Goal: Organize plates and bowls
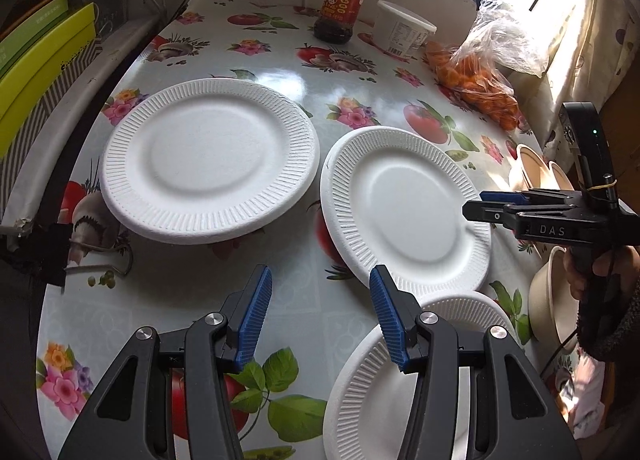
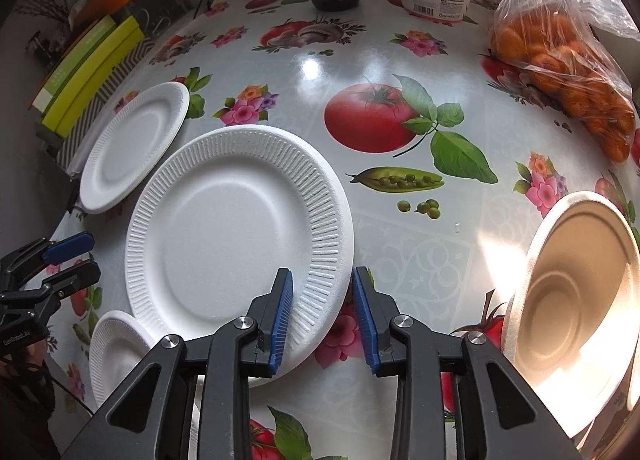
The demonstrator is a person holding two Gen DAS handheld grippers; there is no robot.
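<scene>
Glossy tablecloth (image 2: 400, 228) printed with tomatoes, peas and flowers. Middle plate (image 2: 236, 236), white foam, round, ribbed rim, lies flat. Right gripper (image 2: 322, 312) over its near rim, blue ridged pads apart, rim edge between them, not pressed. Left of the middle plate: same ribbed far plate (image 2: 132, 148); near-left of it a small plate (image 2: 116, 356). Left gripper (image 1: 316, 320) fingers apart, empty, above bare cloth. Right of the middle plate: beige smooth pulp bowl (image 2: 576, 292), sunlit.
</scene>
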